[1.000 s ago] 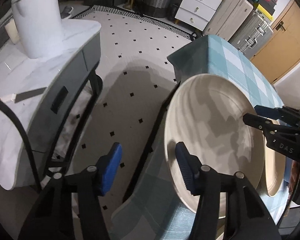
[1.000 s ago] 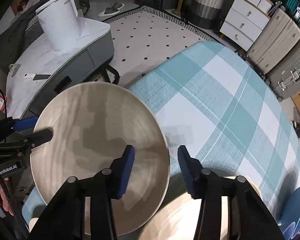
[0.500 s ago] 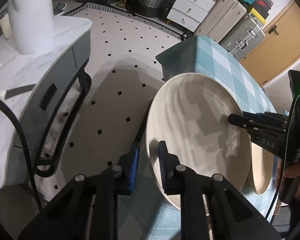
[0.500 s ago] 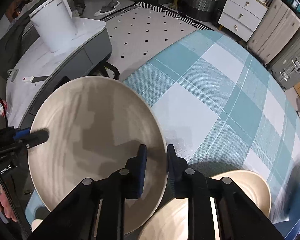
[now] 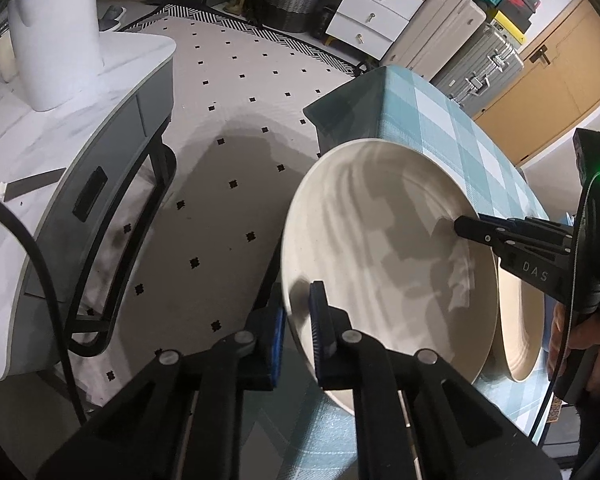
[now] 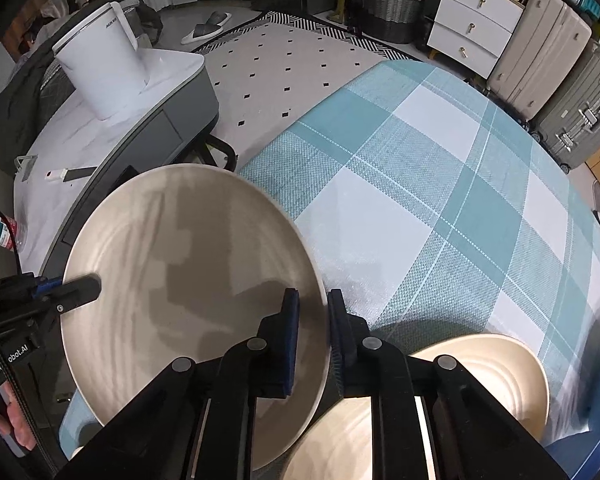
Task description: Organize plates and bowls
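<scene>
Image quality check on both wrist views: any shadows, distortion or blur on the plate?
Left wrist view: patchy hard shadows fall across the plate; fisheye bends the side table edge; focus is sharp. Right wrist view: the same blotchy shadows on the plate, the tablecloth checks bulge, dark vignette at corners, no motion blur.

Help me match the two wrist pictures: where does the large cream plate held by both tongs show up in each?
Left wrist: the large cream plate fills the centre right, its near rim pinched by the left tongs.
Right wrist: the plate lies at lower left, its right rim pinched by the right tongs.
Shared landmark: the white bucket at upper left in both.
</scene>
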### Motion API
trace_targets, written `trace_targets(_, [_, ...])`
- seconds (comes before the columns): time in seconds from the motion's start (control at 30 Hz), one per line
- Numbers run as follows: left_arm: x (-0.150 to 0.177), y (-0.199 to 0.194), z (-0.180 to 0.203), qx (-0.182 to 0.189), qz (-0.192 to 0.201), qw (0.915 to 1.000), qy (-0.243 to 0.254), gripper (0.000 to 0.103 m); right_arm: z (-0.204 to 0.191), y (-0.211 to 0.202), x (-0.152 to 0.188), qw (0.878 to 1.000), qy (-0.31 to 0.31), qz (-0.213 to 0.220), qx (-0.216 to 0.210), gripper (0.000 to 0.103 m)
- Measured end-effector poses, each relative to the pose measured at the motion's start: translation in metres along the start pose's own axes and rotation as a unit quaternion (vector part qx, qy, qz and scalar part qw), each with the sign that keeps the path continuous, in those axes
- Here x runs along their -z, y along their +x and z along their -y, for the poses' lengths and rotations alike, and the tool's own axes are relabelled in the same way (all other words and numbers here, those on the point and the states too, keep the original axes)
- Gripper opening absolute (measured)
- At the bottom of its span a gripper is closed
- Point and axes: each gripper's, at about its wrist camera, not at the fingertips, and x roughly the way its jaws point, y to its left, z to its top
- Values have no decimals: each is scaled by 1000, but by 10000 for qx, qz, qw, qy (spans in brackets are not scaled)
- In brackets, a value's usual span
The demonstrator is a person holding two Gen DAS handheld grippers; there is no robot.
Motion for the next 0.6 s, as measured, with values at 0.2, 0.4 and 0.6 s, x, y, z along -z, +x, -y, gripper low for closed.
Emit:
trace_targets(0.2, [-1,0,1,-65,-38,10000,12,9,3,-1,-2,10000,57,20,-30,10])
trace_targets(0.4, [-1,-1,6,-169,-81,9997,145,10,1,0,-3,10000,80,15,-23,10])
trace_targets(0.6, [-1,-1,4,-153,-83,9998,86,11,0,2,-3,9998,-31,-190,-63,10])
